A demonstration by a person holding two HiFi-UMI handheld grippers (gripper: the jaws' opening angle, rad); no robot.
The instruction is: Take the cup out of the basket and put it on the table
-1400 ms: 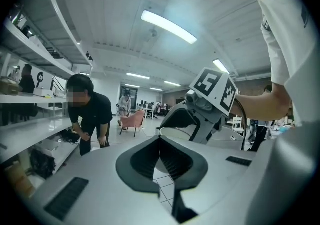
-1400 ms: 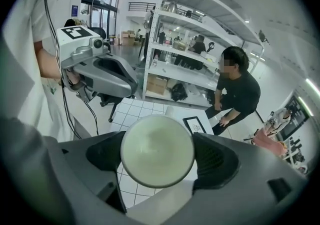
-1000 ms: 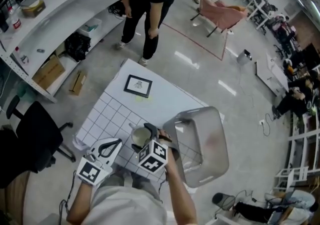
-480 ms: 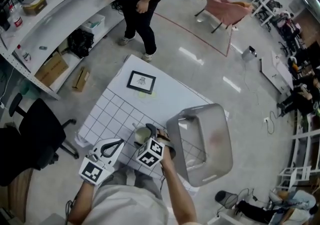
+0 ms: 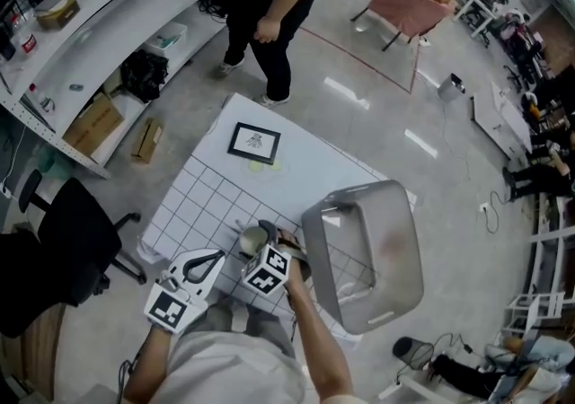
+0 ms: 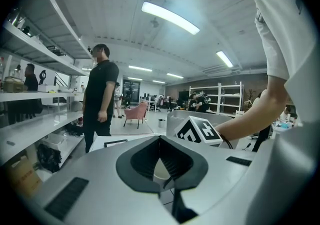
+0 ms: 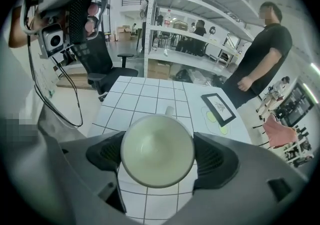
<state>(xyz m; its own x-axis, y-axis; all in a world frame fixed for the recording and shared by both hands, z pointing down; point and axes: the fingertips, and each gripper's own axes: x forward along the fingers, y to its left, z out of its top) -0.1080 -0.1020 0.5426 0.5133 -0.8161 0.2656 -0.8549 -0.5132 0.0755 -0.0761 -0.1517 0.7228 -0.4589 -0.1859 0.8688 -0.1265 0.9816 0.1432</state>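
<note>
Right gripper (image 7: 157,155): fingers clamped on either side of the cup (image 7: 157,144), its mouth facing up. The cup sits over the gridded bench (image 7: 145,96), left of the basket (image 5: 395,250) (contact with the bench not determinable). Left gripper (image 5: 202,261): fingers together, empty, farther left.

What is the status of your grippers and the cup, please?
Right gripper shut on cup, outside the basket, over the table. Left gripper shut, empty, alongside. Nothing blocking the spot below the cup.

Left tongs (image 6: 160,139) closed; right tongs (image 7: 157,156) clamp a cup (image 7: 156,143).
</note>
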